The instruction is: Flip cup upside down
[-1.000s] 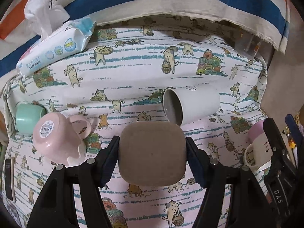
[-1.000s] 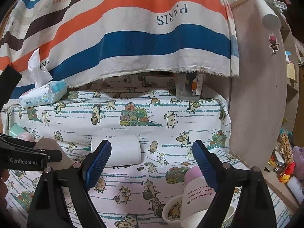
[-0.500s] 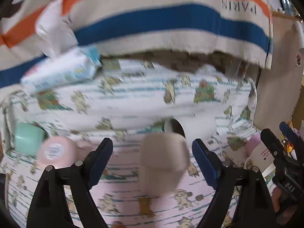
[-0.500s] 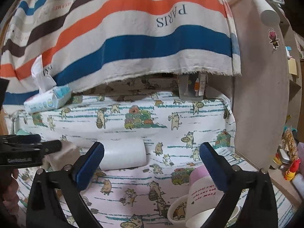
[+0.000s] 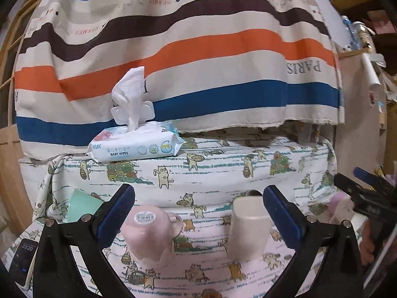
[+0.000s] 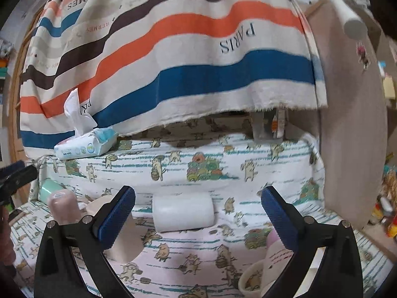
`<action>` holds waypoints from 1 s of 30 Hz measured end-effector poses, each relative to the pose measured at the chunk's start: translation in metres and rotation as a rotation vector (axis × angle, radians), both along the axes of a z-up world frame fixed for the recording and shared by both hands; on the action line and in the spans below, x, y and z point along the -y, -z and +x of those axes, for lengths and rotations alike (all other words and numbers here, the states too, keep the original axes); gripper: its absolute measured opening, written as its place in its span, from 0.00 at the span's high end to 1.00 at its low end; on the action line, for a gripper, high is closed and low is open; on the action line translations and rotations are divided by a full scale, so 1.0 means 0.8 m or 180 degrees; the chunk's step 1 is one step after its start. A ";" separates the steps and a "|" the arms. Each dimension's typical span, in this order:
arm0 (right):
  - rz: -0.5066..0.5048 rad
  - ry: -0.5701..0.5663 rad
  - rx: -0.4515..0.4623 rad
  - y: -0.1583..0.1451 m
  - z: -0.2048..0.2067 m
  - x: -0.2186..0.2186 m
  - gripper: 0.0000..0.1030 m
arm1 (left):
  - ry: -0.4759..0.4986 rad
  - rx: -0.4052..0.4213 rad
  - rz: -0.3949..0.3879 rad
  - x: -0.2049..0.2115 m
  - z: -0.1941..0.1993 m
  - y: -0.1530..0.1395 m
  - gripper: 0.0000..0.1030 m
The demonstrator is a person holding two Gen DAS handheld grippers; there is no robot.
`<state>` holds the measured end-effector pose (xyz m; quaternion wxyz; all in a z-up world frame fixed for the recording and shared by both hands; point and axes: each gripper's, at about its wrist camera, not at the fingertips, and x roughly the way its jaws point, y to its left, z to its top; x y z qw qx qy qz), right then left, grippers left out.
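Left claw (image 5: 198, 211) spread wide, clamped on nothing, hovering over the cat-print cloth (image 5: 223, 168). Between its blue pads (image 5: 116, 211), two cups standing mouth down on the cloth: a pink mug (image 5: 146, 236) toward the left with a round sticker on its upturned base, and a beige cup (image 5: 248, 228) toward the right, base up, close by the right pad but not touching it. Behind the beige cup, only a sliver of a white cup (image 5: 253, 193) visible. At far left, a mint cup (image 5: 82, 206) on its side against the raised cloth. On the higher far ledge, a pack of baby wipes (image 5: 136, 146) with one sheet pulled up, backed by a striped curtain (image 5: 186, 49). At the near left edge, a phone (image 5: 24, 258) with a lit screen. Right claw (image 6: 198, 211) likewise spread wide and empty, with the white cup (image 6: 183, 212) lying on its side farther off between the fingers, well apart from both. Near right in that view, a pale mug (image 6: 263, 268) with writing, partly hidden behind the right finger. Beige cup (image 6: 126, 236) half covered by the left finger; pink mug (image 6: 63, 203) and mint cup (image 6: 49, 188) farther left.
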<state>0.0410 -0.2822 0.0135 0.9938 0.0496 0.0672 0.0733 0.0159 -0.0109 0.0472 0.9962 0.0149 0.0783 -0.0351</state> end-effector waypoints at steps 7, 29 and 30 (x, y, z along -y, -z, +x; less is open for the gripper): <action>0.0153 -0.0173 -0.0407 0.003 0.021 -0.011 0.01 | 0.0123 0.0134 0.0164 0.011 -0.025 0.024 0.00; -0.0178 -0.0230 -0.0311 0.022 0.016 -0.071 0.01 | -0.0157 -0.0264 -0.0106 -0.016 0.012 0.054 0.00; -0.0224 -0.0230 -0.0312 0.022 0.015 -0.074 0.01 | -0.0180 -0.0284 -0.0101 -0.016 0.014 0.055 0.00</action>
